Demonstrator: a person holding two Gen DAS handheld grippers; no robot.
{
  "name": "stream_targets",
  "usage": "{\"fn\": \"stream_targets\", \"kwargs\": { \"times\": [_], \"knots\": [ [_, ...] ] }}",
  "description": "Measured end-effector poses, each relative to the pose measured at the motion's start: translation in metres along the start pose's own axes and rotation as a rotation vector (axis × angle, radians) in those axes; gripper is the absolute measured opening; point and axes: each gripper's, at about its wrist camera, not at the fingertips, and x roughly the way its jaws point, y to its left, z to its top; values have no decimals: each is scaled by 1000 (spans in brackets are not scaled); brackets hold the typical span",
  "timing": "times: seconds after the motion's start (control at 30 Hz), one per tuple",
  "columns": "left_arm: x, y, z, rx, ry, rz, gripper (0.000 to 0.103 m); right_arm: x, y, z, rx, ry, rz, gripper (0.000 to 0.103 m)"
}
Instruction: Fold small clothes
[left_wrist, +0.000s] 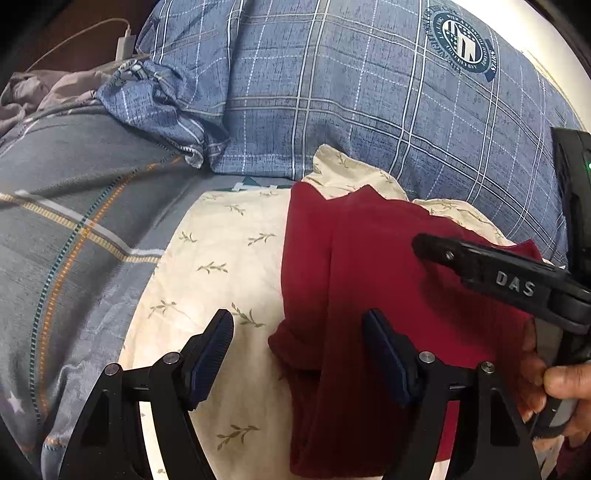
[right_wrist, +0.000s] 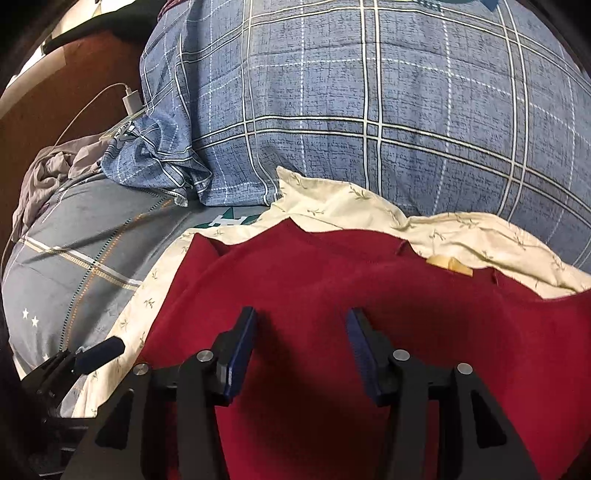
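Observation:
A dark red garment (left_wrist: 369, 288) lies partly folded on a cream cloth with a leaf print (left_wrist: 221, 266); it also fills the lower right wrist view (right_wrist: 332, 295). My left gripper (left_wrist: 299, 325) is open and empty, hovering over the garment's left edge, one finger above the cream cloth and one above the red fabric. My right gripper (right_wrist: 301, 325) is open and empty just above the middle of the garment. The right gripper's finger (left_wrist: 480, 266) shows at the right of the left wrist view, over the garment. The left gripper's fingertip (right_wrist: 103, 350) shows at lower left in the right wrist view.
A large blue plaid pillow (left_wrist: 369, 110) lies just behind the garment, also seen in the right wrist view (right_wrist: 369, 110). A grey striped bedsheet (left_wrist: 74, 240) spreads to the left. A white charger with its cable (right_wrist: 131, 101) and crumpled grey fabric (right_wrist: 48, 173) sit at far left.

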Motion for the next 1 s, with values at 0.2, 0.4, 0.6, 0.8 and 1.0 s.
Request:
{"fn": "stream_targets", "kwargs": {
  "times": [0.2, 0.4, 0.6, 0.8, 1.0],
  "knots": [
    [-1, -3, 0, 13, -14, 6, 73, -22, -14, -12, 8, -12, -19, 57],
    [0, -4, 0, 19, -18, 12, 73, -42, -52, -27, 56, -14, -90, 57],
    [4, -7, 0, 27, -13, 15, 73, -79, -113, -35, 156, -109, -236, 57],
    [6, -6, 2, 22, -6, 6, 73, -77, -191, -43, 350, -69, -334, 51],
    [10, -6, 3, 17, 1, 5, 74, -61, -193, -38, 331, -8, -365, 53]
  ]
}}
